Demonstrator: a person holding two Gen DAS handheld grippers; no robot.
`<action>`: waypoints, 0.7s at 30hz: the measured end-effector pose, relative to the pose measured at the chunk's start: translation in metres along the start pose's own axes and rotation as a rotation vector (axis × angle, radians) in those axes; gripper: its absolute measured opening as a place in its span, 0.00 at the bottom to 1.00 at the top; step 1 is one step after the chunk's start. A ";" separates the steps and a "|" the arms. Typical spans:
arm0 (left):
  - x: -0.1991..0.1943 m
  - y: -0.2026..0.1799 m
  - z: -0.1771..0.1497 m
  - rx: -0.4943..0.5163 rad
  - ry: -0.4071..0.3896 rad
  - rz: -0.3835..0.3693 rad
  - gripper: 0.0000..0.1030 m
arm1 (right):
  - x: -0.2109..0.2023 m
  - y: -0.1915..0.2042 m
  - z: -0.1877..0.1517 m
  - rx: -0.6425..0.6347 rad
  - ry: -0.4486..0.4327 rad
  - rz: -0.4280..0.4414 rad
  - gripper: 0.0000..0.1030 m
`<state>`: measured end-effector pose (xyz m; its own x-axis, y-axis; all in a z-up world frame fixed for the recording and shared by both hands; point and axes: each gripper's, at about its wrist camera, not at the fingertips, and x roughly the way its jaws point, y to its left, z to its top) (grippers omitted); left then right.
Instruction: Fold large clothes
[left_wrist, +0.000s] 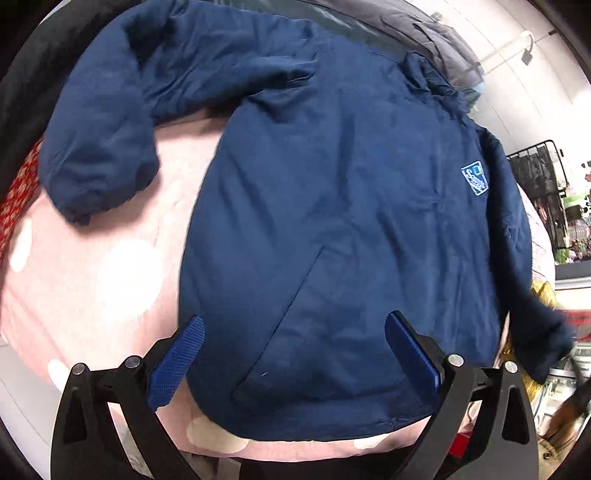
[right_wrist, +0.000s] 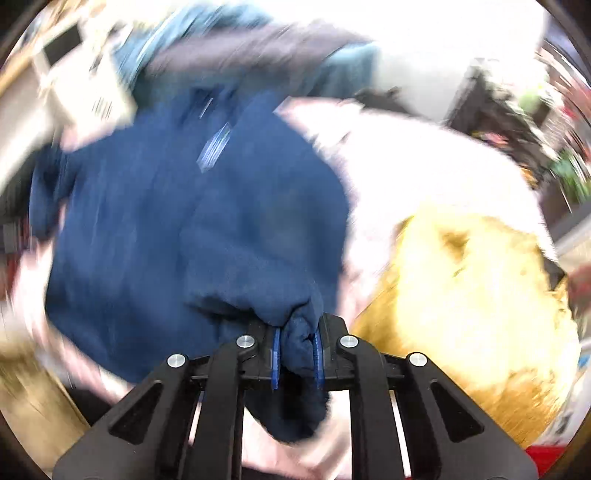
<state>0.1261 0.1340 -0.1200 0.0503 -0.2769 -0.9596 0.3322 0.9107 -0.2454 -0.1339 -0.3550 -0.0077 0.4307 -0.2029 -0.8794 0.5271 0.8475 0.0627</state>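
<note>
Your left gripper (left_wrist: 293, 354) hangs wide open over the hem of the navy jacket (left_wrist: 332, 221), which lies spread on a pink blanket (left_wrist: 92, 280) across mid-frame. Your right gripper (right_wrist: 296, 354) pinches a bunched fold of jacket, lower centre.

Right gripper (right_wrist: 296, 356) pinches navy jacket (right_wrist: 192, 221) cuff; surroundings blurred.

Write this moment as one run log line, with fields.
stage: folding | left gripper: open above navy jacket | right gripper: shut on jacket cuff | surface: pink blanket
</note>
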 end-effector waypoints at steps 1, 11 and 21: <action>-0.002 0.002 -0.003 -0.006 -0.004 0.006 0.94 | -0.009 -0.020 0.017 0.046 -0.032 0.001 0.13; -0.008 0.016 -0.028 -0.089 -0.026 0.050 0.94 | -0.021 -0.233 0.148 0.401 -0.177 -0.184 0.13; -0.007 0.037 -0.063 -0.260 -0.031 0.078 0.94 | 0.071 -0.341 0.153 0.758 -0.019 -0.304 0.85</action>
<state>0.0790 0.1890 -0.1307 0.0968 -0.2080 -0.9733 0.0729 0.9768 -0.2015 -0.1710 -0.7331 -0.0194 0.1982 -0.3847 -0.9015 0.9723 0.1938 0.1310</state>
